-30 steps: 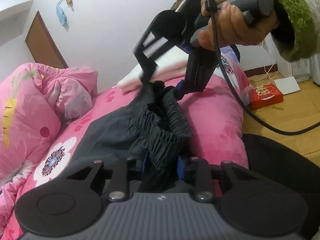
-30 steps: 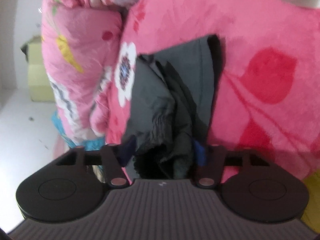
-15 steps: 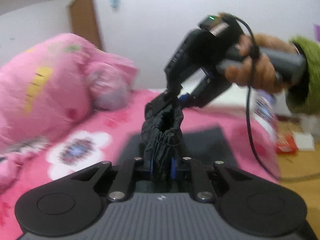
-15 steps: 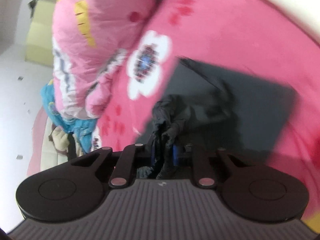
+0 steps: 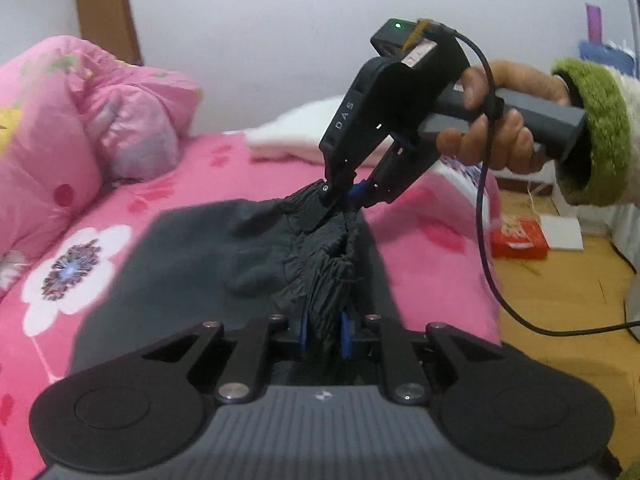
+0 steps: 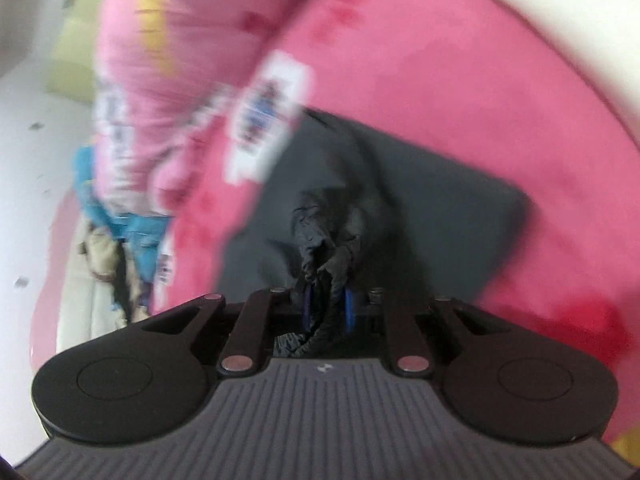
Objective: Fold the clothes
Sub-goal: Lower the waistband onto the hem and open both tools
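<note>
A dark grey garment (image 5: 192,256) with a gathered elastic waistband (image 5: 332,272) lies on the pink bed (image 5: 420,240). My left gripper (image 5: 325,330) is shut on the near part of the waistband, lifting it off the bed. My right gripper (image 5: 344,196), held by a hand in a green cuff, is shut on the far part of the same band. In the blurred right wrist view the right gripper (image 6: 327,310) pinches bunched dark cloth, and the garment (image 6: 440,208) spreads flat beyond it.
A pink quilt (image 5: 60,128) is heaped at the left of the bed, and white bedding (image 5: 296,136) lies at the far end. A red box (image 5: 518,238) and a white pad sit on the wooden floor at the right. A cable trails from the right gripper.
Both grippers went from open around the waistband to shut on it and lifted it. The rest of the garment has spread flatter on the bed. The right wrist view is now motion-blurred.
</note>
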`<action>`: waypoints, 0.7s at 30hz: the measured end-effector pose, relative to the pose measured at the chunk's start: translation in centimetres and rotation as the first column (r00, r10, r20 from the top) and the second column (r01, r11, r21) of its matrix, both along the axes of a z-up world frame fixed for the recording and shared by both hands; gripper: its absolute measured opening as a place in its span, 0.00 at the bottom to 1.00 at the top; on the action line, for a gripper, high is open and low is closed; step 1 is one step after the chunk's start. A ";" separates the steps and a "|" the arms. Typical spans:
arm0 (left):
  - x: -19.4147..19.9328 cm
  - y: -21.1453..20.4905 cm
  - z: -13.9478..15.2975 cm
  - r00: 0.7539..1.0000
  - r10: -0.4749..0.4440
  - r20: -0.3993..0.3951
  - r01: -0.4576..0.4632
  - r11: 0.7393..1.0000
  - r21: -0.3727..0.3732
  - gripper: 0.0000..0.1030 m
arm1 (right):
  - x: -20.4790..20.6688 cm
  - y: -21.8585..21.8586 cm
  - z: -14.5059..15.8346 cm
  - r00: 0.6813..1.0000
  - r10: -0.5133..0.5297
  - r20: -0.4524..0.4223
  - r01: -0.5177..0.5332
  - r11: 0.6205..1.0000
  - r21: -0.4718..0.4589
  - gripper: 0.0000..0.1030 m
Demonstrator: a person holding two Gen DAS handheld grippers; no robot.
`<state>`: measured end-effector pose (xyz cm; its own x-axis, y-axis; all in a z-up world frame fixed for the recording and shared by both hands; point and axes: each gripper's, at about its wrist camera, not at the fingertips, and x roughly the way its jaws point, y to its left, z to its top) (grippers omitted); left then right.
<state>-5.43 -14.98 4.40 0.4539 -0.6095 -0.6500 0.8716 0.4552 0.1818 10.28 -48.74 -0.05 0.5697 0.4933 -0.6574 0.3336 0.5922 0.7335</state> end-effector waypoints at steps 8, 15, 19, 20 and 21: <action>-0.3 0.0 -0.2 1.000 -0.026 0.009 0.026 0.999 0.033 0.15 | -1.9 -0.3 1.0 0.993 0.102 0.056 -0.094 0.987 -0.127 0.13; -1.2 -0.1 -1.1 0.999 -0.038 0.019 0.037 0.999 0.032 0.27 | -3.2 0.0 0.2 0.991 0.114 0.077 -0.092 0.967 -0.239 0.19; -1.8 1.2 -1.2 1.000 -0.025 -0.003 0.025 1.000 0.004 0.35 | -4.1 0.0 -0.1 0.992 0.068 0.107 -0.040 0.968 -0.246 0.28; -2.1 1.5 -1.1 1.000 -0.021 -0.010 0.021 1.000 -0.002 0.36 | -4.3 0.0 -0.1 0.992 0.056 0.117 -0.025 0.968 -0.251 0.30; -2.3 1.9 -1.1 1.000 -0.015 -0.019 0.015 1.000 -0.008 0.36 | -4.3 0.2 0.1 0.990 0.057 0.129 -0.021 0.965 -0.262 0.34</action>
